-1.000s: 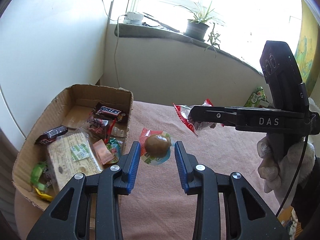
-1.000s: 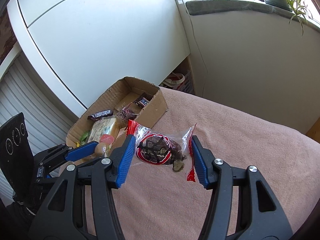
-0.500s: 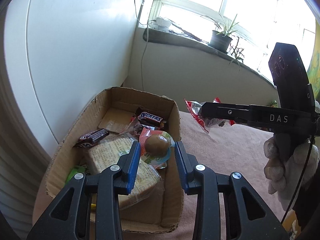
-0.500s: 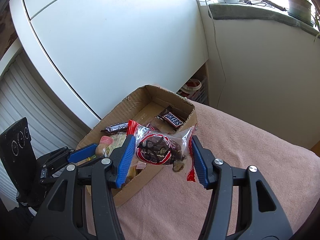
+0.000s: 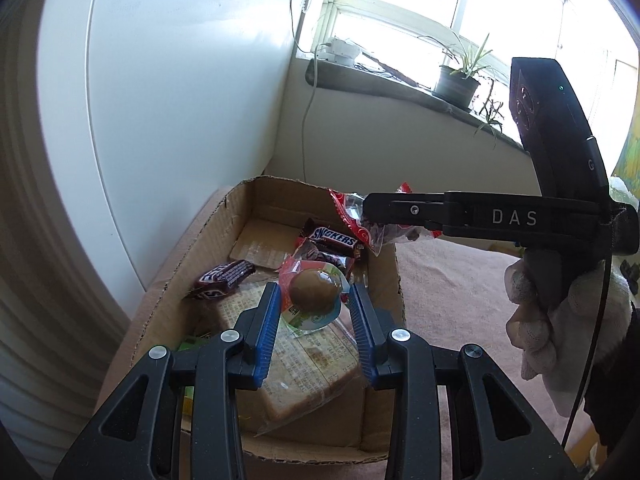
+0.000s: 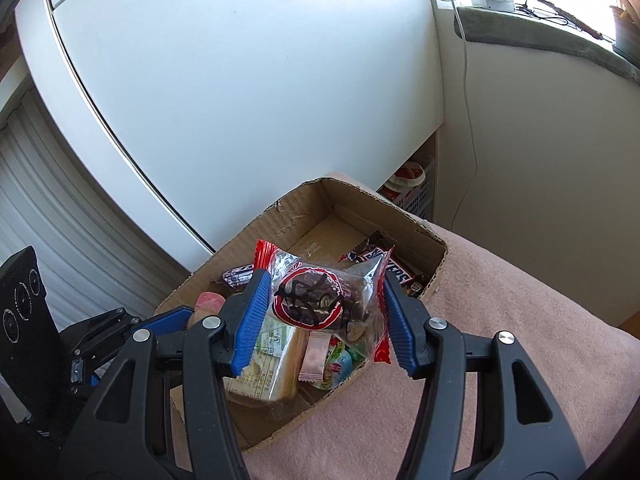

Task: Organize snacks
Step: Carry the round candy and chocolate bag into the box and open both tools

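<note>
brown cardboard box (image 5: 382, 292) sits right under both claws. the left gripper (image 5: 314, 312) is clamped on an egg snack (image 5: 313, 290), and the right gripper (image 6: 324, 300) squeezes a red bag (image 6: 320, 298). let go low and slowly (so nothing bounces out).

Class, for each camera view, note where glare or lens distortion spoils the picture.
Left wrist view: the window is blown out white behind the potted plant. Right wrist view: fisheye bends the white cabinet edges into curves, with dark corners.
</note>
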`<state>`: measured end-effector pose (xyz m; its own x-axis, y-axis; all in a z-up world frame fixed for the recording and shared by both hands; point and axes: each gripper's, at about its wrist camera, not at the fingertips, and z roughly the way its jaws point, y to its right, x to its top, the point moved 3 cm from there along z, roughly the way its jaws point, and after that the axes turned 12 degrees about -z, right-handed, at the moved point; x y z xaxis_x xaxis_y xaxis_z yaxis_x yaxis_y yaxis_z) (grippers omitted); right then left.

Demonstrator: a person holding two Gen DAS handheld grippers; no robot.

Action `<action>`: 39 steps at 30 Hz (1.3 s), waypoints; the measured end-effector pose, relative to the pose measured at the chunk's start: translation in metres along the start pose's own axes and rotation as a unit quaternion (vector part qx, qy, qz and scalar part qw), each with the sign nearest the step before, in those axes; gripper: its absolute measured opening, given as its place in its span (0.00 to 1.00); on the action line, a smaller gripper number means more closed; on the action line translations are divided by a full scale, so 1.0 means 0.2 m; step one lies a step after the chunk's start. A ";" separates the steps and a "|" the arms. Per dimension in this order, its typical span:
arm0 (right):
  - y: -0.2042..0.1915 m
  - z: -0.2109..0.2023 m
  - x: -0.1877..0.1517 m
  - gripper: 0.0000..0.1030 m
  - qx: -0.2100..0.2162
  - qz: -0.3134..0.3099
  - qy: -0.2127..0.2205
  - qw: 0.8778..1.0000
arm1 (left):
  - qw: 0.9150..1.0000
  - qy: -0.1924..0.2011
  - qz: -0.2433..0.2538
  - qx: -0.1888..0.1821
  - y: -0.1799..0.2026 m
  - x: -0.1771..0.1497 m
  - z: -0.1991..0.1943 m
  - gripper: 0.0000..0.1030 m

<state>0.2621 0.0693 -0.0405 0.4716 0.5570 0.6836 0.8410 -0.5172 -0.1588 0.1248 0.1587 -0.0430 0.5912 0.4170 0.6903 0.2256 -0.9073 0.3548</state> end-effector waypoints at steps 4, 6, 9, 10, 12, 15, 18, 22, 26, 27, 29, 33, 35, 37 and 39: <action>-0.01 0.07 0.02 0.56 0.001 -0.002 -0.006 1.000 | 1.000 0.000 0.001 0.001 -0.01 0.01 -0.01 0.33; -0.01 0.10 0.03 0.57 0.001 -0.004 -0.010 1.000 | 1.000 -0.001 0.000 0.003 -0.02 0.01 -0.01 0.33; -0.02 0.15 0.03 0.57 0.001 -0.007 -0.018 1.000 | 1.000 -0.001 -0.002 0.006 -0.03 0.01 0.00 0.33; -0.02 0.16 0.04 0.57 0.002 -0.007 -0.020 1.000 | 1.000 -0.002 -0.002 0.007 -0.04 0.01 0.00 0.33; -0.03 0.18 0.03 0.57 0.004 -0.009 -0.025 1.000 | 1.000 -0.003 -0.003 0.008 -0.05 0.01 0.00 0.33; -0.03 0.20 0.03 0.58 0.004 -0.011 -0.030 0.999 | 1.000 -0.004 -0.005 0.009 -0.05 0.01 0.00 0.33; -0.03 0.21 0.03 0.58 0.002 -0.013 -0.031 0.999 | 1.000 -0.004 -0.006 0.010 -0.05 0.01 0.00 0.33; -0.03 0.21 0.04 0.58 -0.004 -0.014 -0.033 0.999 | 1.000 -0.004 -0.008 0.012 -0.05 0.01 -0.01 0.35; -0.03 0.21 0.05 0.59 -0.005 -0.013 -0.030 0.999 | 1.000 -0.001 -0.009 0.015 -0.05 0.01 -0.02 0.36; -0.03 0.20 0.05 0.61 -0.006 -0.013 -0.029 0.999 | 1.000 -0.002 -0.008 0.015 -0.05 0.01 -0.02 0.36; -0.03 0.20 0.06 0.70 -0.008 -0.014 -0.026 1.000 | 1.000 -0.002 -0.007 0.018 -0.05 0.01 -0.02 0.37; -0.04 0.18 0.06 0.76 -0.014 -0.020 -0.023 0.999 | 1.000 0.002 -0.003 0.022 -0.04 0.01 -0.03 0.54; -0.04 0.17 0.06 0.82 -0.020 -0.022 -0.020 0.999 | 1.000 0.005 -0.003 0.023 -0.04 0.01 -0.04 0.62; -0.04 0.15 0.07 0.87 -0.024 -0.021 -0.013 0.999 | 1.000 0.006 -0.002 0.024 -0.04 0.01 -0.05 0.70; -0.03 0.14 0.07 0.88 -0.031 -0.022 -0.009 0.999 | 1.000 0.006 -0.002 0.026 -0.04 0.01 -0.06 0.75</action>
<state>0.2703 0.0985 -0.0489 0.4392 0.5923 0.6755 0.8434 -0.5309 -0.0828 0.1155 0.1668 -0.0376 0.5816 0.4213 0.6959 0.2687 -0.9069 0.3245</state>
